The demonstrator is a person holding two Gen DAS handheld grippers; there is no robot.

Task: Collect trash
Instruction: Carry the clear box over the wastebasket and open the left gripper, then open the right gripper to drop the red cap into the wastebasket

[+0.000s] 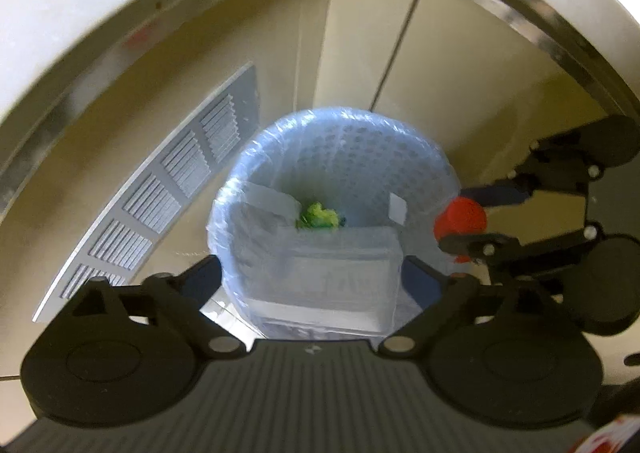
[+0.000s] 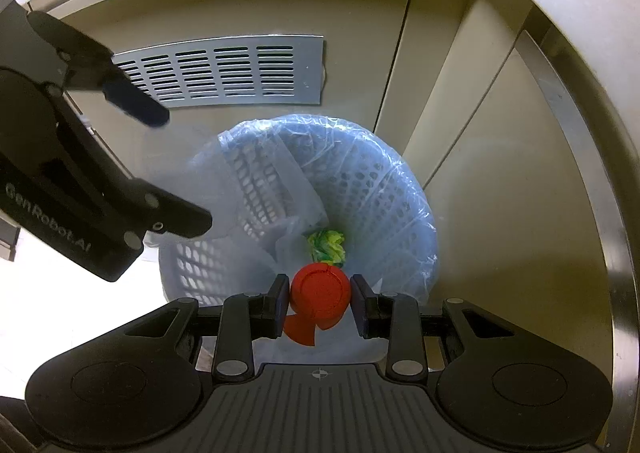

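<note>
Your right gripper [image 2: 320,303] is clamped on a red cup [image 2: 319,299], both pads pressed against its sides, and you've got it hanging right over the near rim of the bin [image 2: 400,189]. From the left wrist view the same cup [image 1: 460,219] sits pinched at the bin's [image 1: 360,141] right edge, so it's poised above the opening, not inside.

Your left gripper [image 1: 312,277] stands wide open with nothing pressed between the pads. A clear plastic box [image 1: 344,273] shows between those spread fingers, lying inside the bin against the near wall; the pads don't touch it, so I'd read that one as dropped. From the right wrist view the left gripper [image 2: 176,169] hangs empty over the bin's left side.

Down at the bottom there's a crumpled green wad [image 2: 327,247], seen from the left too [image 1: 318,216], resting on the liner. A small white scrap [image 1: 398,208] clings to the far inner wall.

So the tally: green wad in, clear box in, red cup still in your grip. My read is you're one release away from getting the cup in. Whether more trash waits elsewhere, these views can't say; they show only the bin, the beige cabinet and the vent grille [image 2: 224,71] behind it.
</note>
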